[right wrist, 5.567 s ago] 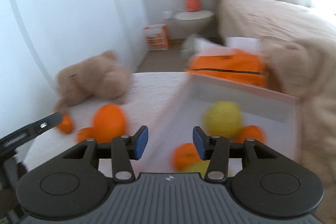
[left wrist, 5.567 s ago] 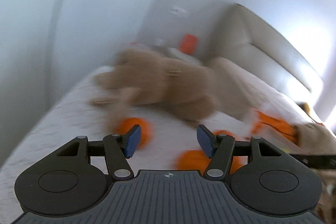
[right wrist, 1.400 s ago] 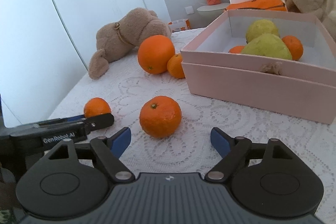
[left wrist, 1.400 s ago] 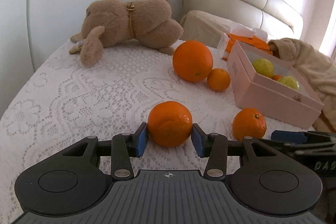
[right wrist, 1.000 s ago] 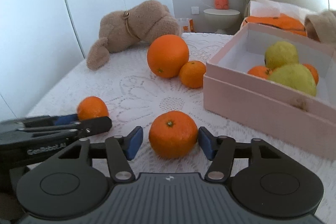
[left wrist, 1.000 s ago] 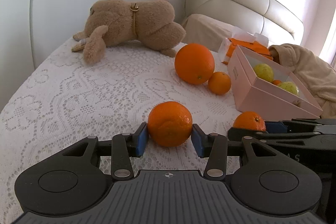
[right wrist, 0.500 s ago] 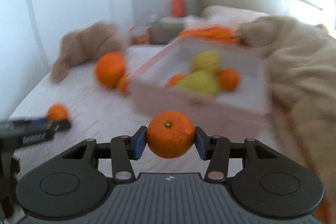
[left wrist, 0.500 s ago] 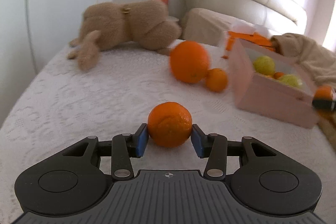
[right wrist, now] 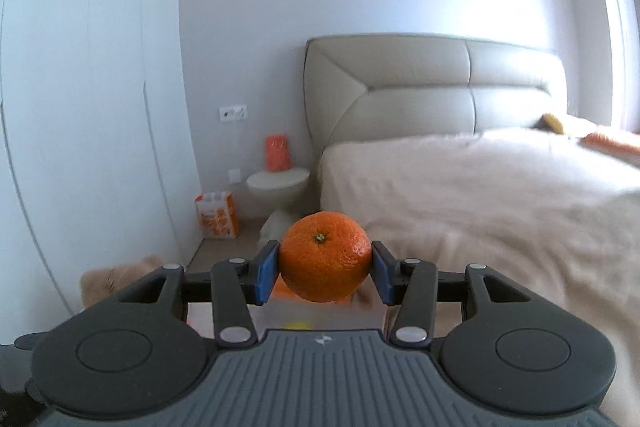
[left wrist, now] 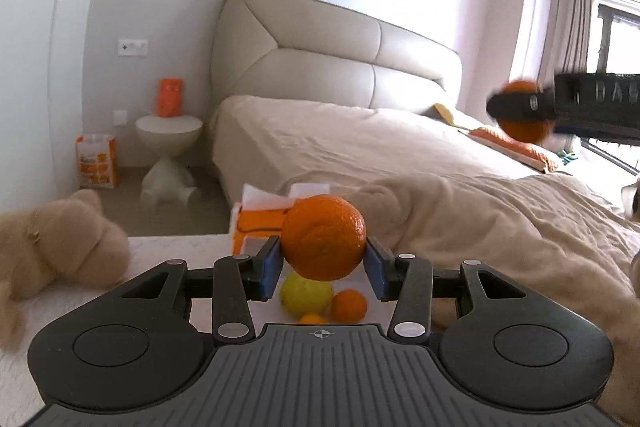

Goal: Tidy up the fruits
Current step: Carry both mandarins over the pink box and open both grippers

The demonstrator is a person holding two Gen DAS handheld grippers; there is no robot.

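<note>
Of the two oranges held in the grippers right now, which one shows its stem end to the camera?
The orange in the right gripper: its green stem button faces the right wrist camera. The orange in the left gripper shows only plain peel.

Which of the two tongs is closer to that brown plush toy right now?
Left. The plush toy lies just below and to the left of the left tongs. The right tongs are raised far off on the opposite side, to the right.
</note>
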